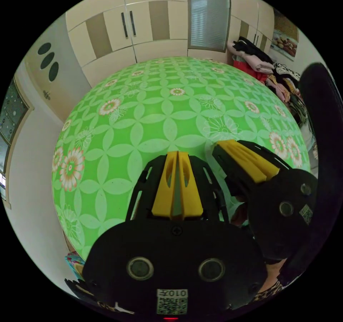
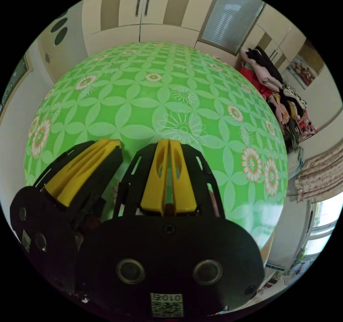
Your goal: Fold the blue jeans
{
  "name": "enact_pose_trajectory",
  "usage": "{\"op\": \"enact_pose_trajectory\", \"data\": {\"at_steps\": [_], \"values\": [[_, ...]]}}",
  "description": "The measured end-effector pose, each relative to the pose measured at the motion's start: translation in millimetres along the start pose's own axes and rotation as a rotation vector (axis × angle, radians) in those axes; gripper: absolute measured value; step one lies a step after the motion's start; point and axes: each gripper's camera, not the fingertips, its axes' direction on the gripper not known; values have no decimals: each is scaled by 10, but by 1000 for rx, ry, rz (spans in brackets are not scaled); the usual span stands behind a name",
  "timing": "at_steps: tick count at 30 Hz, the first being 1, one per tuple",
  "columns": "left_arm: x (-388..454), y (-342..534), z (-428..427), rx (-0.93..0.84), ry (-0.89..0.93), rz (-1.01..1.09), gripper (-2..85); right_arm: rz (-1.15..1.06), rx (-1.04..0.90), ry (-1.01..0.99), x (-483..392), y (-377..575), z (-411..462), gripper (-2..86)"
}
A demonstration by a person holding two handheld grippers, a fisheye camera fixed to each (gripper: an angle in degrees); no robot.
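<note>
My left gripper (image 1: pixel 177 155) hovers over a green flowered tablecloth (image 1: pixel 157 115), its yellow jaws pressed together with nothing between them. Beside it, to the right in the left gripper view, the right gripper (image 1: pixel 224 144) is shut too. In the right gripper view my right gripper (image 2: pixel 168 142) has its yellow jaws closed and empty over the same green cloth (image 2: pixel 171 97), and the left gripper (image 2: pixel 110 142) sits close on its left, also shut. Both point toward the far side of the table.
A heap of mixed clothes (image 1: pixel 271 72) lies at the table's far right edge, also visible as clothes (image 2: pixel 282 97) in the right gripper view. Cream wardrobe doors (image 1: pixel 135 29) stand behind the table. A flowered curtain (image 2: pixel 318 175) hangs at right. A dark sleeve (image 1: pixel 321 150) borders the right.
</note>
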Motion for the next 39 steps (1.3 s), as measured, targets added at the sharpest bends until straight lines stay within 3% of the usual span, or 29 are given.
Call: {"op": "enact_pose_trajectory", "data": {"at_steps": [6,11,23,29,39], "values": [[-46,-1,156,0,41,-26,-3,-12,-1,43,-105,-71,48,11],[-72,5,256,-1,92,-39,-3,-52,-9,212,-380,-113,135,11],[105,-23,367,2,-18,-45,-2,-102,7,179,-406,-67,289,16],[107,-64,442,-11,124,-70,-1,-82,1,174,-413,-83,356,15],[442,-129,455,-8,31,12,-2,-186,32,165,-273,-20,452,14]]}}
